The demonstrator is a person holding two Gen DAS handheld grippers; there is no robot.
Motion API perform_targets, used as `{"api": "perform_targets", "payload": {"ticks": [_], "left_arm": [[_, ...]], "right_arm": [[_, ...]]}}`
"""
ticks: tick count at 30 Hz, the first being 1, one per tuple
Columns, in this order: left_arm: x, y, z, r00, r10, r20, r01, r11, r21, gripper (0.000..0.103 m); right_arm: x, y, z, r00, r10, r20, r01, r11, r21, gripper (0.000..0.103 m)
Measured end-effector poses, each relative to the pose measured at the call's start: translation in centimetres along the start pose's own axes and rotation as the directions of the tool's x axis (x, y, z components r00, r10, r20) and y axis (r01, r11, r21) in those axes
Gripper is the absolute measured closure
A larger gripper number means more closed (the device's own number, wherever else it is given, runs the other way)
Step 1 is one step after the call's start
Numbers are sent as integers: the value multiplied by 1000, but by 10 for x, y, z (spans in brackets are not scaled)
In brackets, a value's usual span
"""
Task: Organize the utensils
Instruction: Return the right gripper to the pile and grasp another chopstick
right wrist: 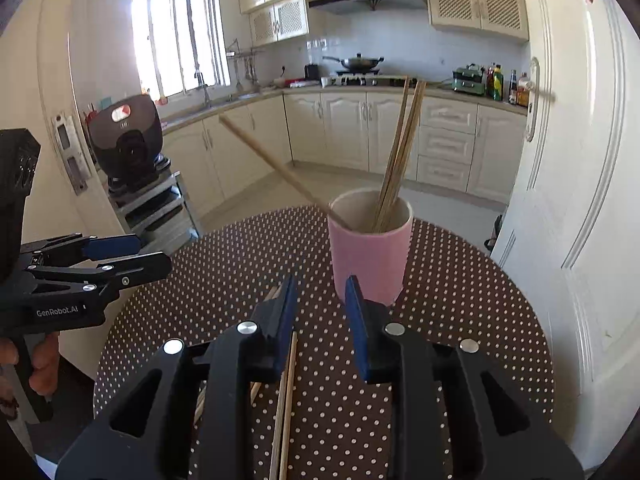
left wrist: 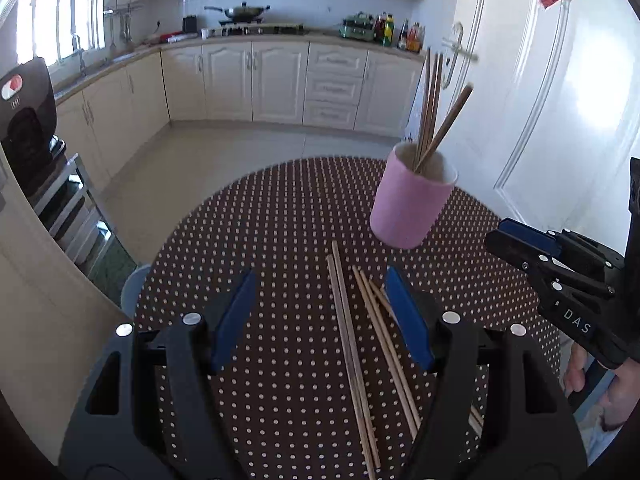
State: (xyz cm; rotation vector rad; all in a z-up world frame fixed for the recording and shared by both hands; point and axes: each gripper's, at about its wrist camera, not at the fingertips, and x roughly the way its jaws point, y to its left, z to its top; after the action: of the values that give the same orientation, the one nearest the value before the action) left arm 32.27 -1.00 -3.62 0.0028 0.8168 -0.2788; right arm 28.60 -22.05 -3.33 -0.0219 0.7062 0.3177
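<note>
While both claws hang open and empty, loose chopsticks point(left wrist: 352, 344) lie before the pink cup point(left wrist: 412, 204).

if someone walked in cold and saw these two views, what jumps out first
The pink cup stands upright toward the far side of the dotted round table, with several chopsticks sticking out of it. More loose chopsticks lie flat on the cloth nearer the camera, between the open blue pads of the left tool.

Behind my dotted brown tablecloth point(left wrist: 256, 216): cream kitchen cabinets point(left wrist: 276, 80), a dark wok point(right wrist: 358, 63) on the stove, white door point(right wrist: 580, 168).
</note>
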Motion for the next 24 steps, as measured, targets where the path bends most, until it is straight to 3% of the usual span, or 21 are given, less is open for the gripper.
{"api": "perform_targets", "payload": {"ticks": [5,11,16,24], "left_arm": [[39,14,-14,991,-11,-131,7,999,-34,37],[64,21,-25,982,-24,-187,12,998,-65,37],[78,19,-30,977,-27,-213,14,998,-62,37],[94,23,-29,973,-28,-231,11,997,-73,37]], "right_arm": [[41,2,-17,985,7,-174,-6,1000,10,76],[68,4,-34,963,8,-271,-9,1000,-3,76],[84,8,-37,951,12,-310,-16,1000,-11,76],[93,9,-35,949,21,-315,-23,1000,-5,76]]}}
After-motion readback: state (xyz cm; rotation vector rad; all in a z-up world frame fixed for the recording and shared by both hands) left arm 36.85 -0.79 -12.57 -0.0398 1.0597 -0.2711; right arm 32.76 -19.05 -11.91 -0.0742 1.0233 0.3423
